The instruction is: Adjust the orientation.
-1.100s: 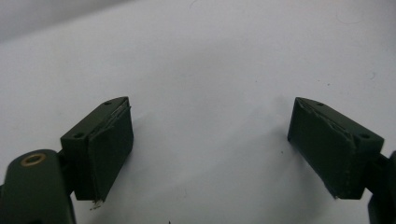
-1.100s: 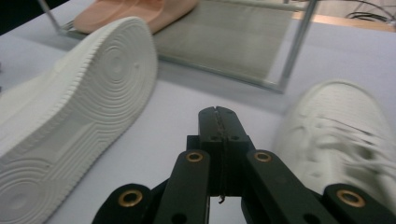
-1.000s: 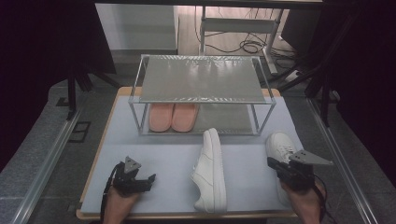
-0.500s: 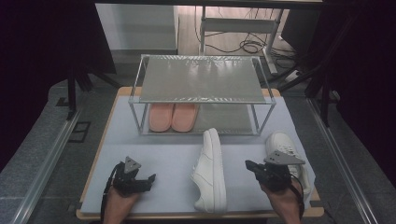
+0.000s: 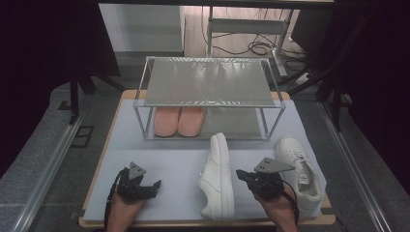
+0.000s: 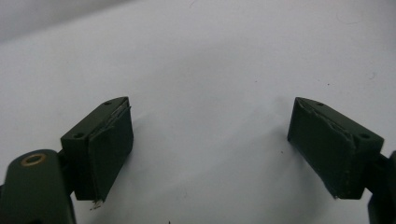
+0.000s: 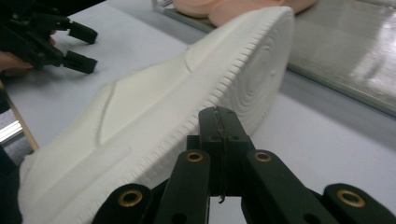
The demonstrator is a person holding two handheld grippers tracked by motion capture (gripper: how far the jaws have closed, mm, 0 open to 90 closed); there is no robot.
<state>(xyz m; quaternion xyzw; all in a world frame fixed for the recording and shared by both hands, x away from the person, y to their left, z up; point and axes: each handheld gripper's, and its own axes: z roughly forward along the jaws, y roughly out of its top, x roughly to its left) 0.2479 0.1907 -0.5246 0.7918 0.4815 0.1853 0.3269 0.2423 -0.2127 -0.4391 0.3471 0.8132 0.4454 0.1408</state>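
A white sneaker (image 5: 216, 176) lies on its side in the middle of the pale mat, its ribbed sole (image 7: 163, 116) turned toward my right gripper. My right gripper (image 5: 241, 175) is just right of that sole, its jaws pressed together with nothing between them (image 7: 218, 119); I cannot tell whether the tip touches the sole. The second white sneaker (image 5: 297, 166) stands upright to the right of that hand. My left gripper (image 5: 153, 186) rests low at the front left with its jaws wide apart over bare mat (image 6: 210, 140).
A two-tier metal rack (image 5: 208, 82) stands at the back of the table. A pair of pink slippers (image 5: 178, 121) sits on its lower shelf at the left. The mat (image 5: 121, 145) covers a wooden board whose front edge runs just before my hands.
My right gripper has moved left, away from the upright sneaker and up to the sole of the sneaker lying on its side. The left gripper and both shoes have stayed where they were.
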